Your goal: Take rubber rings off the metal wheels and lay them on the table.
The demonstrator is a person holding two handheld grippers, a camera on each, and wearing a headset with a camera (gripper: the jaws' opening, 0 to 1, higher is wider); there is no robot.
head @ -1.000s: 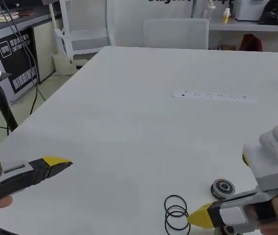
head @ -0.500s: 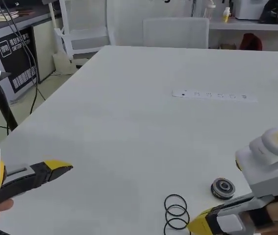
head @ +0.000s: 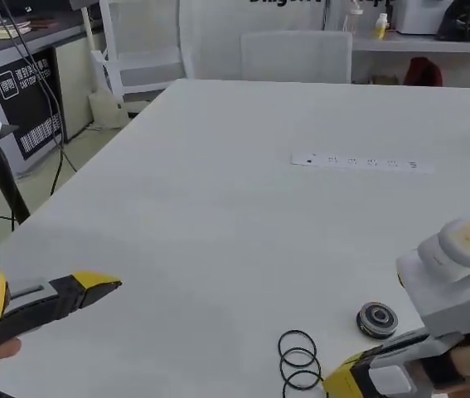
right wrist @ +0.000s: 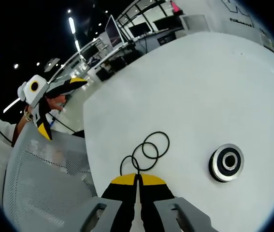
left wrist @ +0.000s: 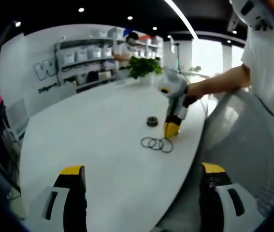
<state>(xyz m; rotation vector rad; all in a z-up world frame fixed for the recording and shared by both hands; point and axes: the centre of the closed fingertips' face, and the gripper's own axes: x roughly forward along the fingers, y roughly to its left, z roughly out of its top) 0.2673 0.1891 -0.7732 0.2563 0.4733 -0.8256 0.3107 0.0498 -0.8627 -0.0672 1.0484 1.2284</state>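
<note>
Standing by the white bench (head: 243, 207), I see three black rubber rings (head: 298, 360) lying flat near its front edge, strung in a short chain where each touches or overlaps the next. Just beside them, but apart, a single metal wheel (head: 377, 318) lies on its face. The right gripper (right wrist: 137, 178) points at the near end of the chain with its jaws closed tip to tip. The nearest ring runs right under those tips, and I cannot tell whether they touch it or hover just above. The left gripper (left wrist: 142, 169) hangs well off to the other side near the bench edge, its jaws spread wide and holding nothing. To my eye the laying-down part looks done for these three rings, and the wheel is the open question. Its outer band is dark, which may be a ring not yet removed, though it is too small to be sure. If so, the next move calls for the open jaws to come across and steady the wheel while the right tips work under the band's edge to peel it off.
</note>
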